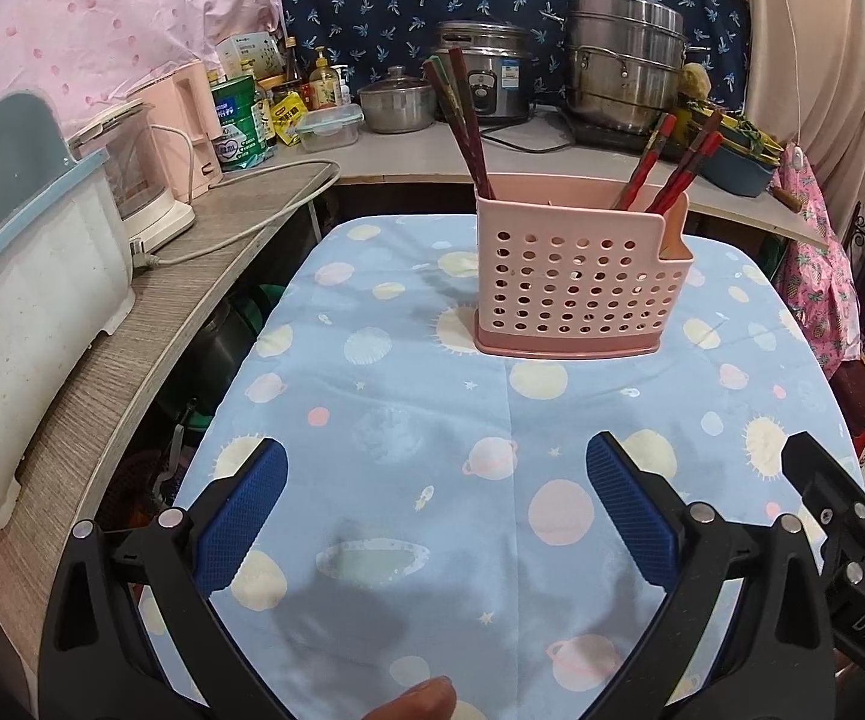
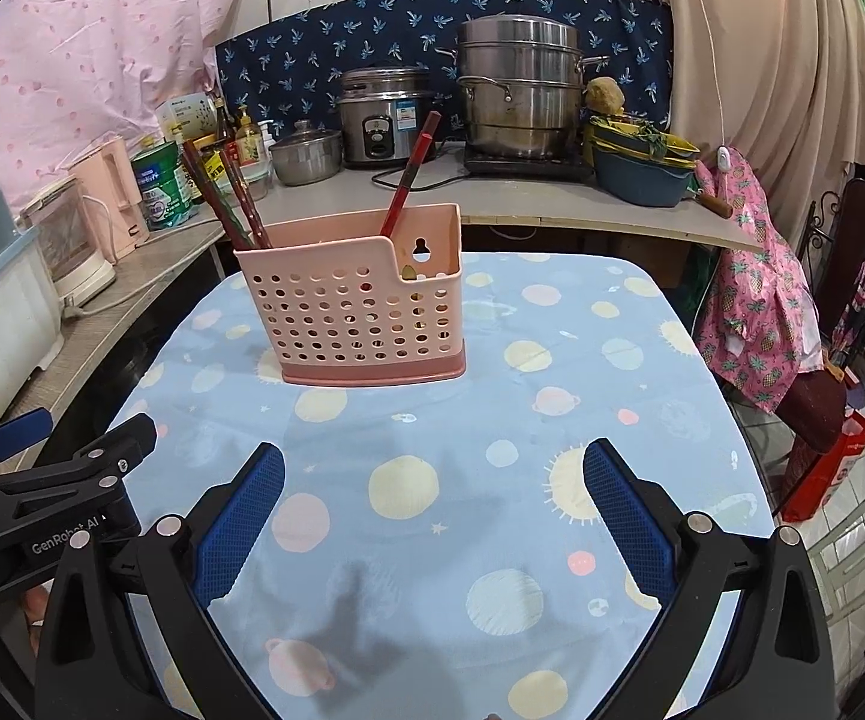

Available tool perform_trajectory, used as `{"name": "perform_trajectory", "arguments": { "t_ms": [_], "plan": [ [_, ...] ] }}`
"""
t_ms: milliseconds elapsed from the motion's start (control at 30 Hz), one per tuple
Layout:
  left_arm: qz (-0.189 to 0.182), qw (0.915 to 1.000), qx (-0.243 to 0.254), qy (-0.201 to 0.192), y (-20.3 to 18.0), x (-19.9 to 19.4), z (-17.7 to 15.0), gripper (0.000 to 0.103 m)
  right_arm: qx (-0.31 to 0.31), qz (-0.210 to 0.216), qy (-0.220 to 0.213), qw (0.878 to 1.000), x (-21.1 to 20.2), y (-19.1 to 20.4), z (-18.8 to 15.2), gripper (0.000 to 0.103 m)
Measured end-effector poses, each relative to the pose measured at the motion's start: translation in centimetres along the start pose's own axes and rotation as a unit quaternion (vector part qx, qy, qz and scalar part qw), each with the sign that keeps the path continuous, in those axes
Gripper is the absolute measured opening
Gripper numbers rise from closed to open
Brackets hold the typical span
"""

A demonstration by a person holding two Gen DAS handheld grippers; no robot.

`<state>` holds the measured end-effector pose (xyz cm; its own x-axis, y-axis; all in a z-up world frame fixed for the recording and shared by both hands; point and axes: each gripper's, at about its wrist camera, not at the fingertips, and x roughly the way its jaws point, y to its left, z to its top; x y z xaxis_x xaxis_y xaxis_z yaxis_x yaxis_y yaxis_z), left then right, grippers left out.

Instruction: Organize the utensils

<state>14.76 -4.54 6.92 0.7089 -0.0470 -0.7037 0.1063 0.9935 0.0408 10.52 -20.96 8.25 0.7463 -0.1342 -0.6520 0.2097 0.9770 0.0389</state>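
Left gripper (image 1: pixel 435 516), nearest item: blue pads spread wide, nothing between them, hovering over the near edge of the table. Right gripper (image 2: pixel 432 516): likewise released and empty, over the same near edge, just beside the left one; each unit shows at the margin of the other's view. A fingertip (image 1: pixel 426 699) intrudes at the bottom of the left wrist view.

Table (image 1: pixel 372 420): covered by a pale blue planet-print cloth. No loose utensils show on it anywhere in either view.

Utensil holder (image 1: pixel 576 276): pink perforated plastic on a darker pink base, standing upright toward the far edge of the table, well apart from both grippers. Contents: dark chopsticks (image 1: pixel 462 120) leaning out of its left end; red chopsticks (image 1: pixel 678 171) leaning out toward its right end.

Progress, as a judgement: with the cloth bare and both grippers empty, the sorting looks finished or nearly so; nothing remaining to collect is visible.

Not determinable: internal dividers and exact compartments of the holder, since the perforated wall hides them; the count of chopsticks; a small yellowish object (image 2: pixel 408 271) in the lower right-hand section, too small to name. Table's near corners are cut off behind the gripper bodies.
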Motion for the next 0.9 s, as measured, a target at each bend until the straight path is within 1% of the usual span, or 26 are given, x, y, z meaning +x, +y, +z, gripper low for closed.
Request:
{"name": "perform_trajectory", "arguments": {
  "t_ms": [433, 900],
  "plan": [
    [0.007, 1.0, -0.002, 0.001, 0.4, 1.1, 0.5, 0.096, -0.005, -0.003, 0.001, 1.0, 1.2, 0.3, 0.5, 0.096],
    [0.007, 1.0, -0.002, 0.002, 0.4, 1.1, 0.6, 0.096, -0.007, -0.003, 0.002, 1.0, 1.6, 0.6, 0.7, 0.096]
  ]
}}
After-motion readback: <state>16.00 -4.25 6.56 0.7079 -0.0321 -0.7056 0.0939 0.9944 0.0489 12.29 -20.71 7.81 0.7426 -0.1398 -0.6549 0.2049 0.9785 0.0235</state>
